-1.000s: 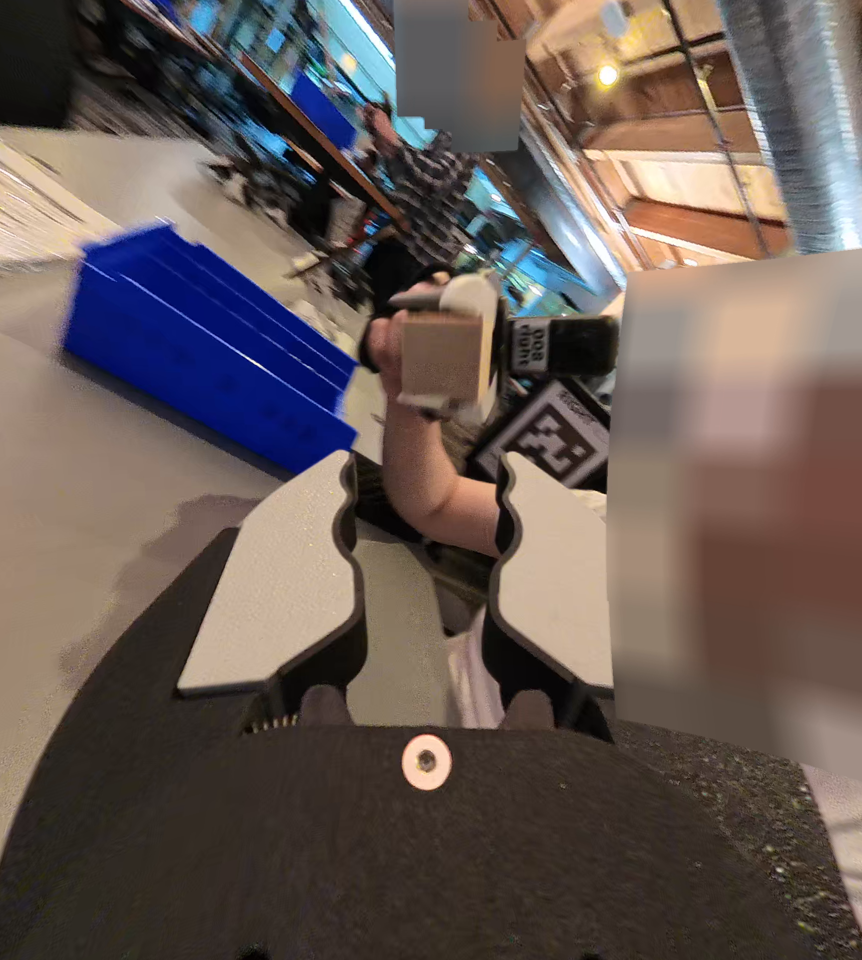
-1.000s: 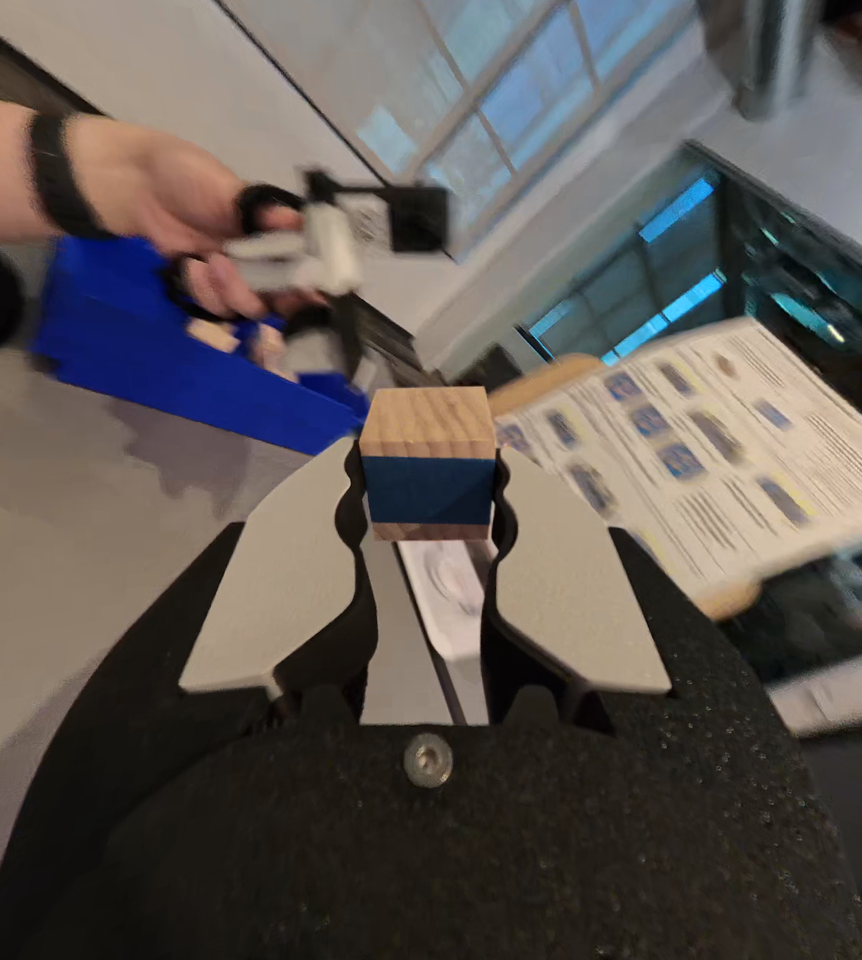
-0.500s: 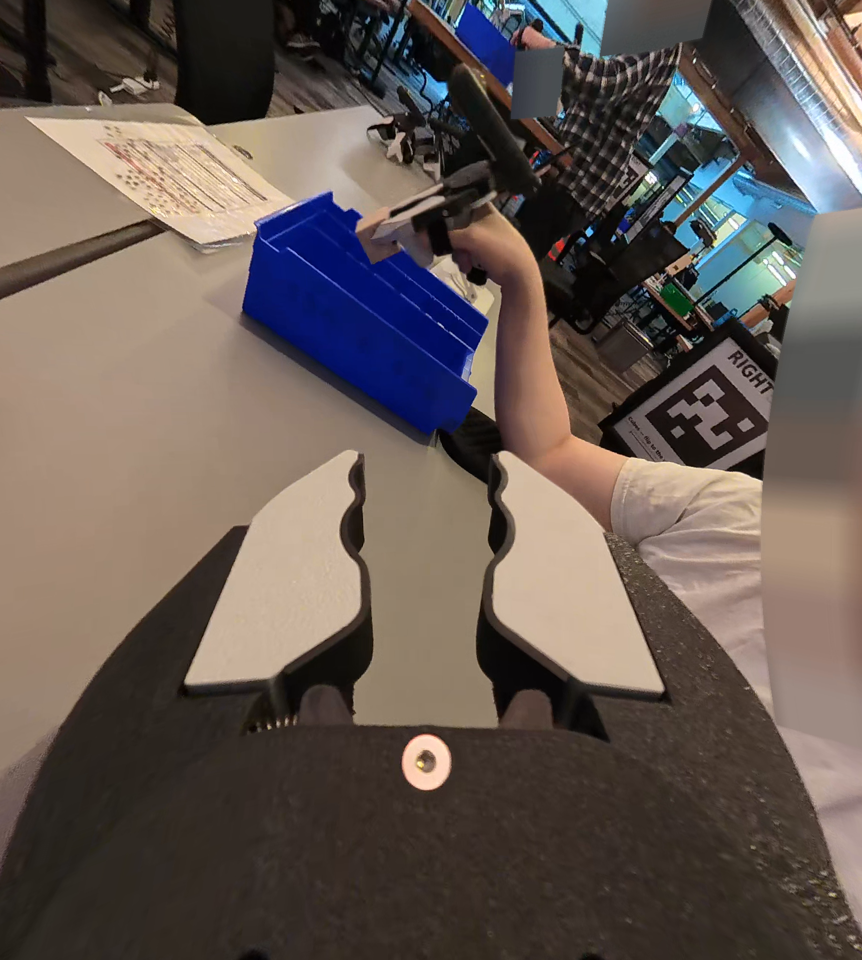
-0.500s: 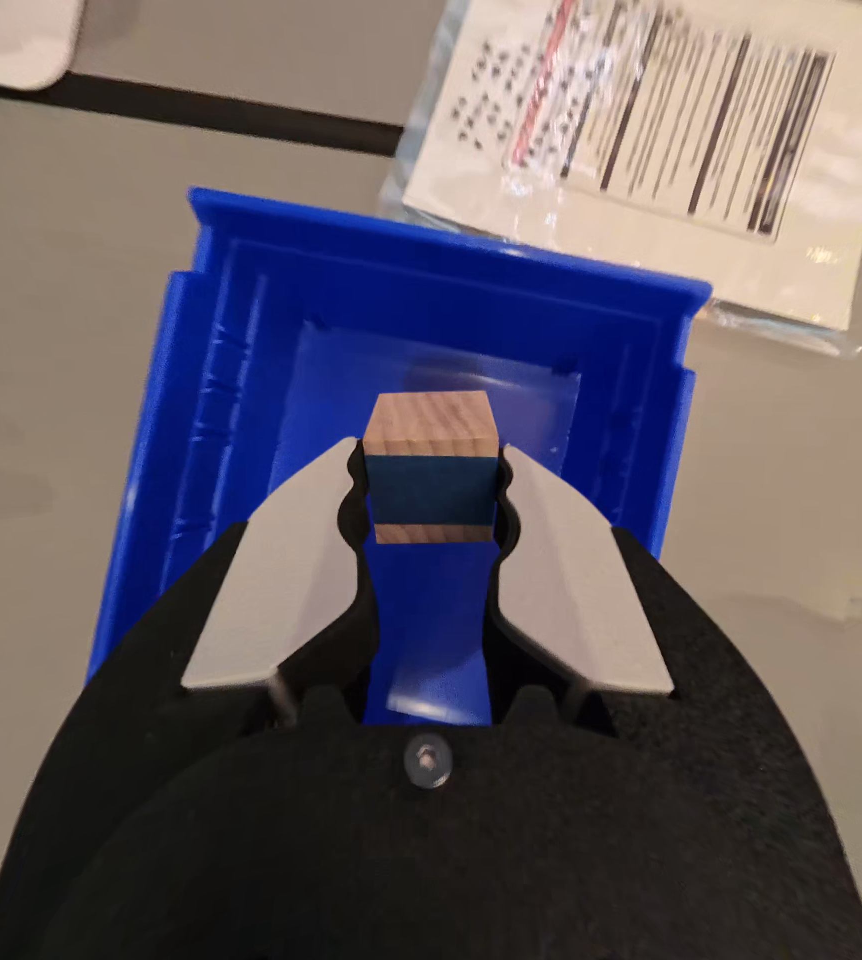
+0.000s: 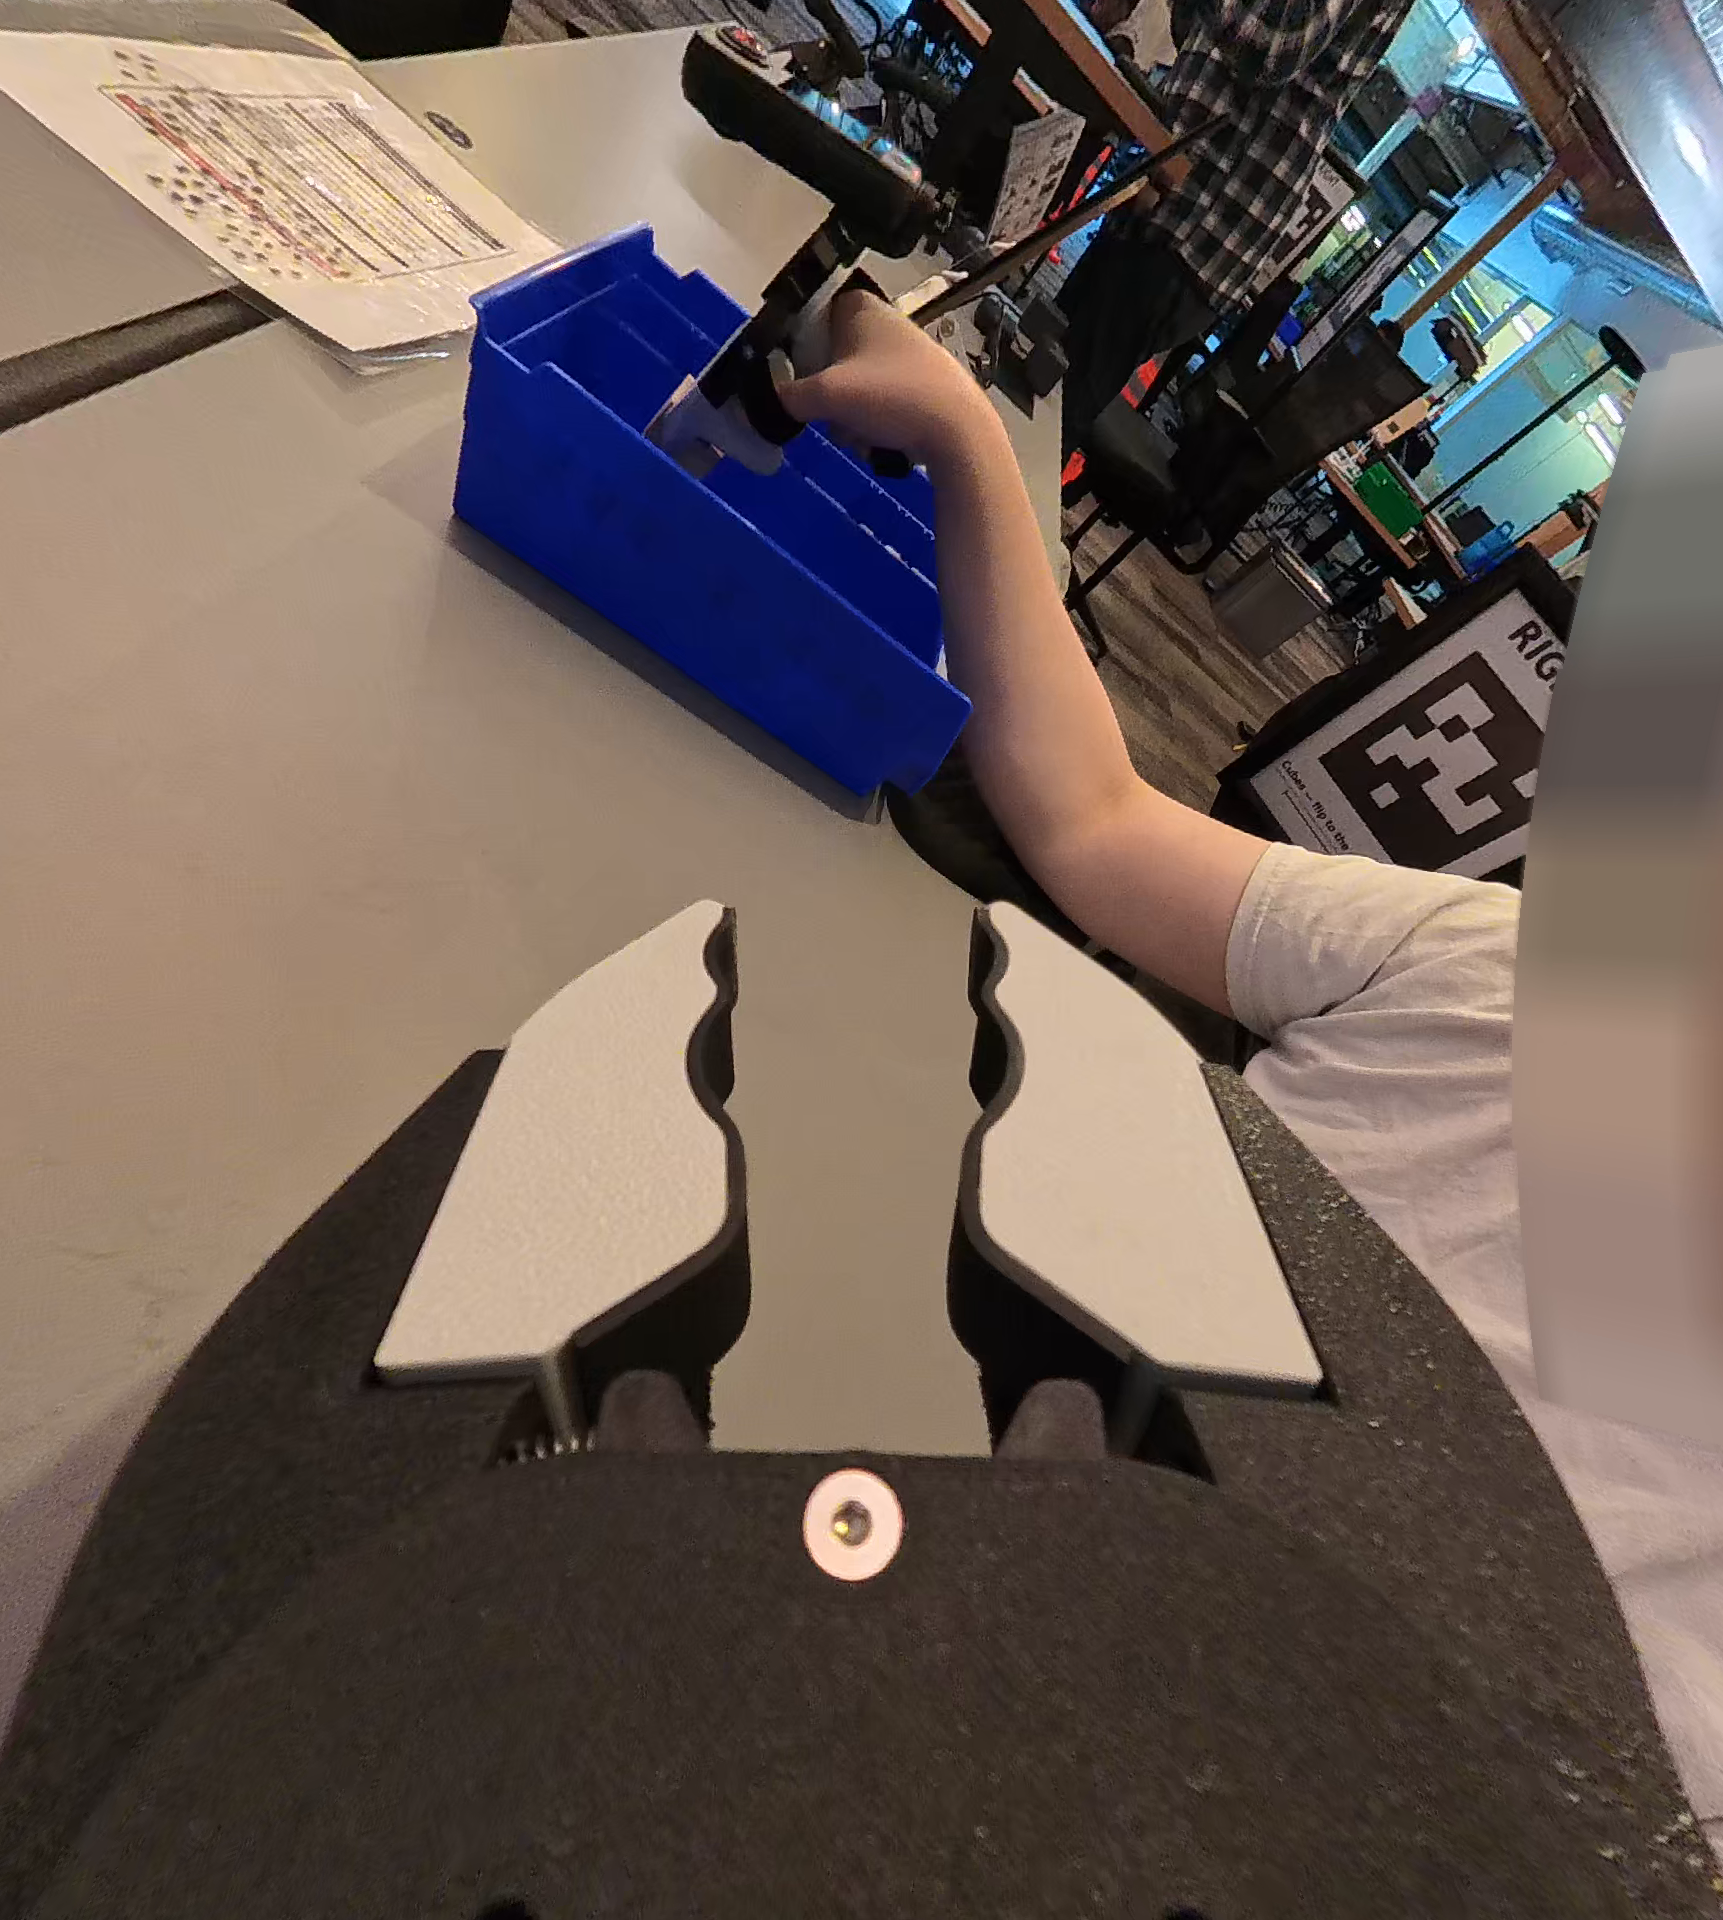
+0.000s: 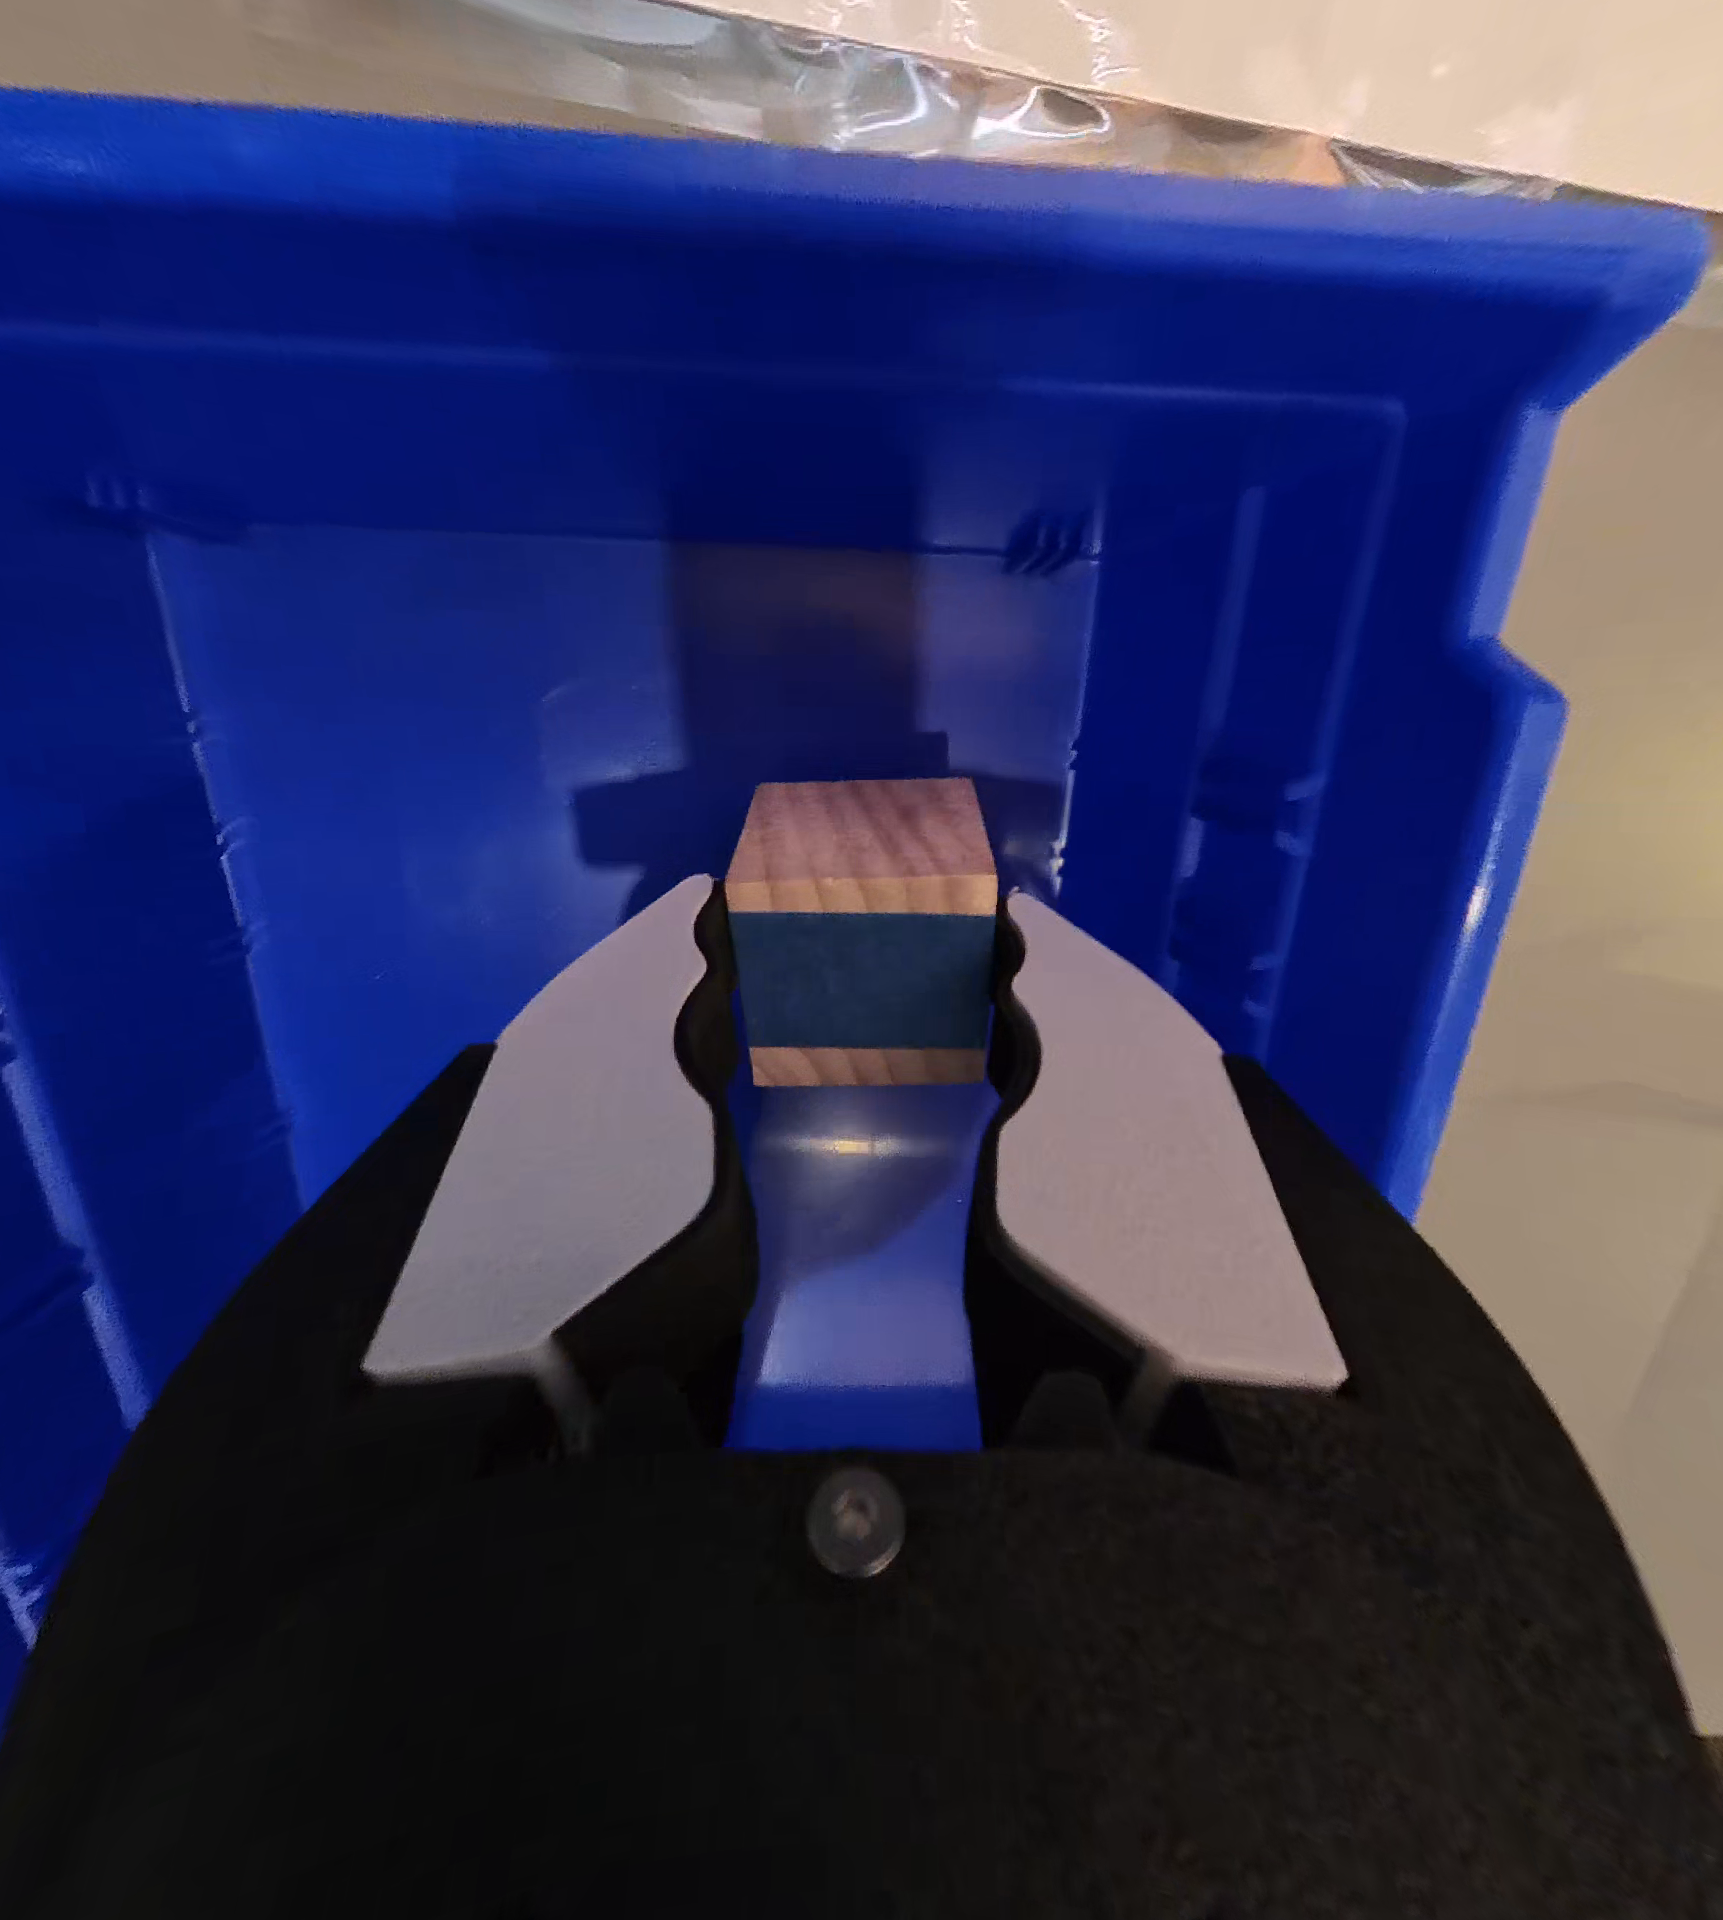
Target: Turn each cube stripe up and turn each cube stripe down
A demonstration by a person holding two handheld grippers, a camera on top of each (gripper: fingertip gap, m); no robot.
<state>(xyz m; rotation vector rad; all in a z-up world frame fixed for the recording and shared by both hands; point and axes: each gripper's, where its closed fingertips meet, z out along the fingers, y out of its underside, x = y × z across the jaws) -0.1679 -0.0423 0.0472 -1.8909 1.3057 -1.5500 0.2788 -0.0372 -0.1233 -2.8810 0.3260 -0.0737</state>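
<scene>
Right wrist view tells most of the story: the right hand-held gripper [image 6: 862, 987] is clamped on a small wooden cube [image 6: 862, 935] with a dark blue stripe band, and it's hanging inside the blue bin [image 6: 317, 416], above the bin floor. The two fingers [image 6: 587, 1122] pinch the cube on its side faces, so the striped face looks back at the camera and a plain wood face points on toward the bin floor. My guess is that the side pinch is on purpose: it leaves the bottom face free, so the cube can be set flat on the floor without the fingers getting in the way. I can't tell if it's touching the floor yet; a shadow sits just beyond it, so probably close.

Left wrist view shows the same bin [image 5: 711, 582] from the side, with the right hand-held gripper [image 5: 722, 416] tipped down into it from the rim, the person's forearm [image 5: 1023, 675] reaching over the bin's near end. The left hand-held gripper [image 5: 852, 935] is parted and empty, hovering over bare surface [image 5: 213, 779] well short of the bin. Looks like it's just parked out of the way. A printed sheet in a clear sleeve [image 5: 317, 197] lies on the far side of the bin.

No other cubes visible in the bin from here.
</scene>
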